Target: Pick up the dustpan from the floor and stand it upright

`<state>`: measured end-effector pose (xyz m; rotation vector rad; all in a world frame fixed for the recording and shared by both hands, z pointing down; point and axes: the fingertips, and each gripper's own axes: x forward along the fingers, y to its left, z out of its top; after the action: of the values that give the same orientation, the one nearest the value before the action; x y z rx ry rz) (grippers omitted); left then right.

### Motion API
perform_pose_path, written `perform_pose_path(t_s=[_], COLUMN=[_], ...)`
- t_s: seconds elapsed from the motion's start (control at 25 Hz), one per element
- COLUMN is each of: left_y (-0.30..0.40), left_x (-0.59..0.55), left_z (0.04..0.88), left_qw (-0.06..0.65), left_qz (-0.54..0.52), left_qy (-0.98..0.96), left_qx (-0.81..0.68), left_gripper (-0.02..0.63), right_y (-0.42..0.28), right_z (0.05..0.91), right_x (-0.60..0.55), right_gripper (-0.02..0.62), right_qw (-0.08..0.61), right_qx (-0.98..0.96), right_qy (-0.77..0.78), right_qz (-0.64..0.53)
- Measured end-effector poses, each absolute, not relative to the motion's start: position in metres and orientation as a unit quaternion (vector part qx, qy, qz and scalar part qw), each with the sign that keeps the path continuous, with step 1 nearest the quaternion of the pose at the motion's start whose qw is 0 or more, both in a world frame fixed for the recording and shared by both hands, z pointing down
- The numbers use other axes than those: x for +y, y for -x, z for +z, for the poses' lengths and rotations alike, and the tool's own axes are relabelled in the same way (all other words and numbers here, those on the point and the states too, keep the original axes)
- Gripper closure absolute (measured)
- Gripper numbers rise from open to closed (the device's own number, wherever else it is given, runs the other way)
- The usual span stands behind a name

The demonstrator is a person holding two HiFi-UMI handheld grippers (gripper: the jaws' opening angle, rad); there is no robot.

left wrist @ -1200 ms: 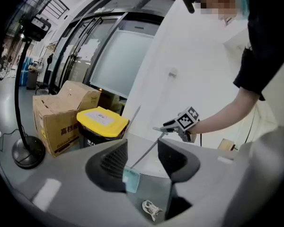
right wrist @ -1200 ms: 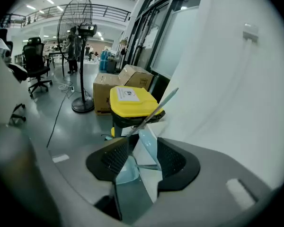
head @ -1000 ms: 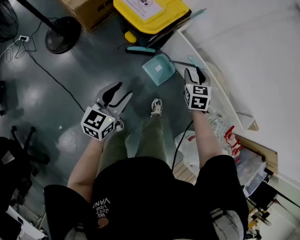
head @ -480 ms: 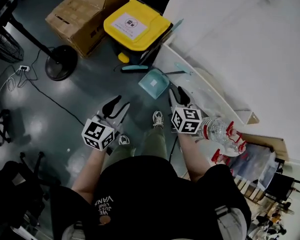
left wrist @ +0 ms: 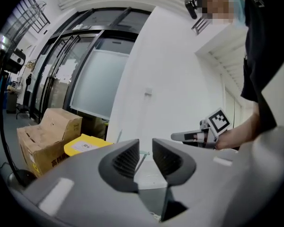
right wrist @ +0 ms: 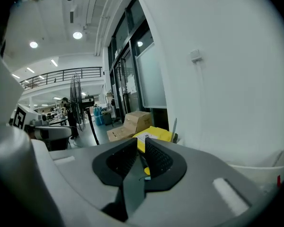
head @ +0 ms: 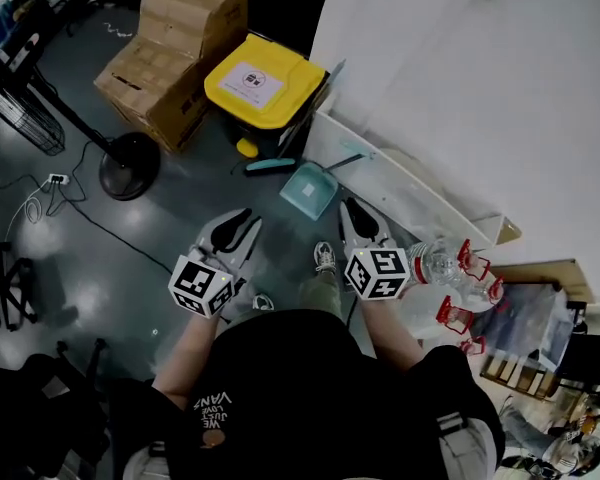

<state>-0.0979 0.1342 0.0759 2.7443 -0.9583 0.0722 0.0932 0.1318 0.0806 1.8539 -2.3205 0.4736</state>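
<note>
Head view shows the teal dustpan near the middle of the frame, on the dark floor at the foot of a low white ledge, with its thin handle slanting up and right toward that ledge; whether it stands fully upright cannot be told. A teal brush lies just above and left of it, below a yellow-lidded bin, and cardboard boxes sit in the upper left. The left gripper and the right gripper hang below the dustpan, one on each side, both apart from it. In the left gripper view the fingers are closing with a clear gap and nothing gripped between them. In the right gripper view the fingers are closing too, down to a narrow slit, and hold nothing; the yellow bin shows beyond them.
</note>
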Motion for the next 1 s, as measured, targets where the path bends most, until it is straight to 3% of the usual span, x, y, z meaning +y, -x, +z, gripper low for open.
perform_pose_path(t_s=[0.28, 0.56, 1.0], left_y=[0.106, 0.116, 0.147], left_x=[0.158, 0.182, 0.208], left_z=[0.057, 0.046, 0.032], left_qw=[0.099, 0.085, 0.071], left_qz=[0.018, 0.019, 0.002], left_qy=[-0.941, -0.941, -0.927], left_qx=[-0.324, -0.326, -0.368], left_gripper=[0.492, 0.551, 0.553], right_y=[-0.083, -0.064, -0.019], right_z=[0.067, 0.068, 0.062], right_x=[0.167, 0.197, 0.215], right_gripper=[0.59, 0.592, 0.594], right_qw=[0.05, 0.053, 0.066], right_qx=[-0.773, -0.787, -0.828], right_qy=[-0.613, -0.592, -0.534], right_qz=[0.155, 0.165, 0.157])
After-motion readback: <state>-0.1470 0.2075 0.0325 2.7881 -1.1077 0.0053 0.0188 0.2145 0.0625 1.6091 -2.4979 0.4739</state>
